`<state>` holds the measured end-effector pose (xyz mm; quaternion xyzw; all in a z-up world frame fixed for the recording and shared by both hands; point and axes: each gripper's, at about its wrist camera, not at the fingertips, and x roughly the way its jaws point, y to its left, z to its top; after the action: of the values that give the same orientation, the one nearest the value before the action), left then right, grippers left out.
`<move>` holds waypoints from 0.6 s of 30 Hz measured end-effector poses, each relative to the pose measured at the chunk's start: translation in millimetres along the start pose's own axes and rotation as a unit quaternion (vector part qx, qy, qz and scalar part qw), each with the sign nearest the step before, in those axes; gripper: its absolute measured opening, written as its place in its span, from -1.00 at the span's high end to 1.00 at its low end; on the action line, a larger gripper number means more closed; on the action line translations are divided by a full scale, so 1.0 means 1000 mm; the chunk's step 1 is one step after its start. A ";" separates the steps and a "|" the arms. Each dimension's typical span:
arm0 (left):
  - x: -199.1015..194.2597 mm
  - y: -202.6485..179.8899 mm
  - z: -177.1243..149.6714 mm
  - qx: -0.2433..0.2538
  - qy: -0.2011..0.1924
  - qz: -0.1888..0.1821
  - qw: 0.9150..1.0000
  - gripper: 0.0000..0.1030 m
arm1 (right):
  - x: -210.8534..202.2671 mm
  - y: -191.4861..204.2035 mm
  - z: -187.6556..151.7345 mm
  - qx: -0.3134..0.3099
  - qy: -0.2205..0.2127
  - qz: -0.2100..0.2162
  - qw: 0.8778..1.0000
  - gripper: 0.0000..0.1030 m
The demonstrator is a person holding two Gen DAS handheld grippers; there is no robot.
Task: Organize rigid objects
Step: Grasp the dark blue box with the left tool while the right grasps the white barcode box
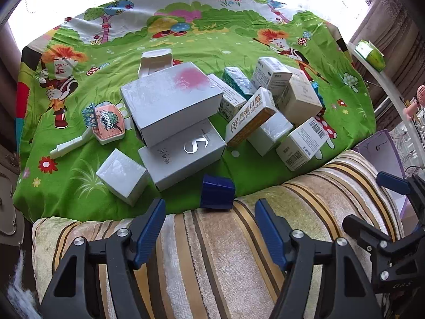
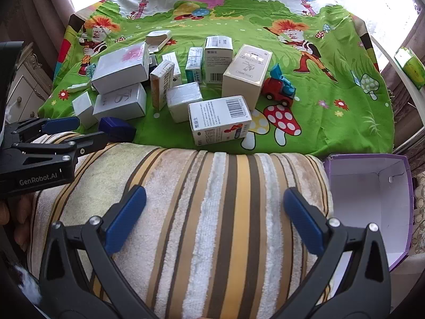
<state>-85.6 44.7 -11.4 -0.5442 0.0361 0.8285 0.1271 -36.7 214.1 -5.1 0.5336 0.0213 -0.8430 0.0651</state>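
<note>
Several cartons lie jumbled on the green cartoon cloth (image 1: 79, 194): a large silver box with a pink patch (image 1: 172, 103) leans on a silver "S" box (image 1: 186, 154), beside a white cube box (image 1: 122, 176), an orange dental box (image 1: 252, 117) and a barcode box (image 2: 220, 119). A red and blue toy truck (image 2: 279, 87) stands at the right. A dark blue box (image 1: 217, 192) sits at the cloth's near edge, just beyond my left gripper (image 1: 211, 223), which is open and empty. My right gripper (image 2: 215, 212) hangs wide open over the striped cushion (image 2: 212, 239), holding nothing.
An open purple box with a white inside (image 2: 372, 199) stands to the right of the cushion. A toy basketball hoop (image 1: 106, 122) lies at the left of the pile. A green tissue pack (image 2: 409, 66) rests on a white ledge at the far right. Curtains frame the window behind.
</note>
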 end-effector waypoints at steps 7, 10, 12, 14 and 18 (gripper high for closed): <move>0.022 -0.003 0.011 0.020 0.028 0.004 0.999 0.13 | 0.015 -0.001 0.023 -0.049 0.003 -0.015 0.999 -1.00; 0.027 -0.004 0.007 0.021 0.036 0.000 0.999 0.42 | 0.027 0.000 0.034 -0.056 0.008 -0.025 0.998 -1.00; 0.026 -0.002 0.004 0.019 0.032 -0.001 0.999 0.45 | 0.034 0.004 0.039 -0.065 0.011 -0.028 0.997 -1.00; 0.021 -0.002 0.001 0.021 0.023 0.001 1.000 0.45 | 0.040 0.009 0.044 -0.077 0.012 -0.031 0.996 -1.00; 0.009 -0.004 -0.005 0.022 0.001 0.001 1.000 0.45 | 0.049 0.016 0.050 -0.092 0.009 -0.033 0.995 -1.00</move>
<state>-83.9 48.7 -21.1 -0.5421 0.0546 0.8270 0.1384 -100.3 189.2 -27.0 0.5318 0.1167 -0.8344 0.0861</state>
